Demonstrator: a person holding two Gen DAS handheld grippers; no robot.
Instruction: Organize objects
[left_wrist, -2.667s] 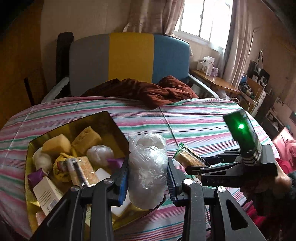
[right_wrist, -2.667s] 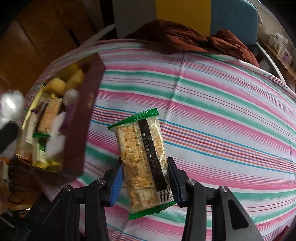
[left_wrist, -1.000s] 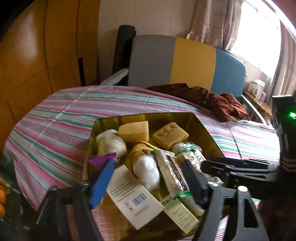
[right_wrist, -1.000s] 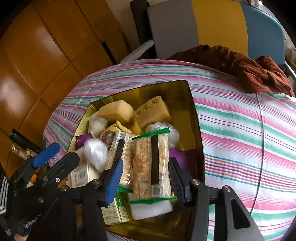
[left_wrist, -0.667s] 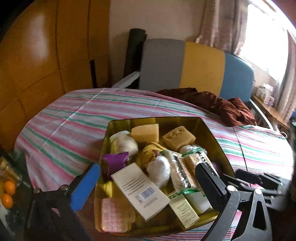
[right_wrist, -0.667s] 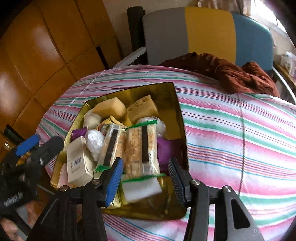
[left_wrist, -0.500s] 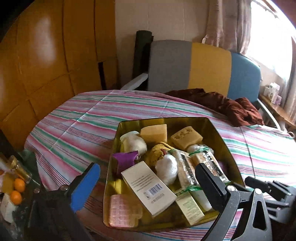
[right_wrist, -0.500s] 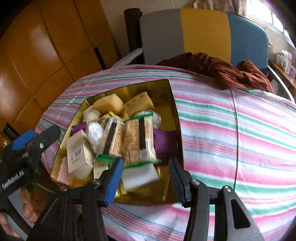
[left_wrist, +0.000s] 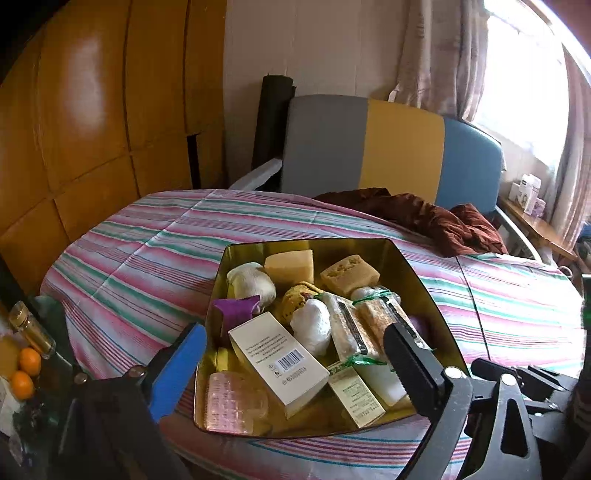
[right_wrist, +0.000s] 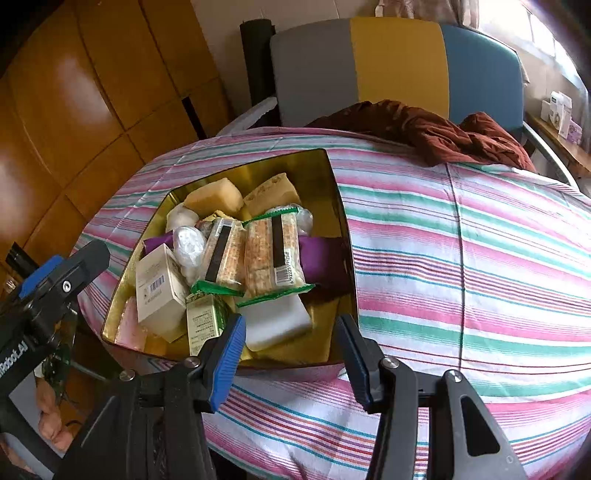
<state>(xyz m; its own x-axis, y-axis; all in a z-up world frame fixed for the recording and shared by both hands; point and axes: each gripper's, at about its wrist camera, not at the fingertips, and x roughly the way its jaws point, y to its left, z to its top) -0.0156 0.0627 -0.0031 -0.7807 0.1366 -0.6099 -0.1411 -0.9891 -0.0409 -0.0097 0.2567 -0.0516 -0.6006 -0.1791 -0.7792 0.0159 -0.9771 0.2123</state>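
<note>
A gold tin (left_wrist: 428, 291) (right_wrist: 341, 206) sits on the striped tablecloth, full of items. A cracker pack with green ends (right_wrist: 275, 254) (left_wrist: 384, 314) lies on top beside a second cracker pack (right_wrist: 225, 254). A white plastic-wrapped ball (left_wrist: 312, 326) (right_wrist: 189, 243) lies next to a white barcode box (left_wrist: 277, 362) (right_wrist: 159, 286). My left gripper (left_wrist: 295, 373) is wide open and empty, in front of the tin. My right gripper (right_wrist: 290, 354) is open and empty, just behind the tin's near edge. The left gripper also shows at left in the right wrist view (right_wrist: 62, 277).
Sponges, a purple packet (right_wrist: 319, 260) and small boxes fill the tin. A brown cloth (left_wrist: 417, 218) lies at the table's far edge before a grey, yellow and blue chair (left_wrist: 388, 147). Oranges and a bottle (left_wrist: 26, 365) sit low at left.
Left let go of the white wrapped ball and right let go of the cracker pack, both into the tin. Both grippers opened and drew back from the tin.
</note>
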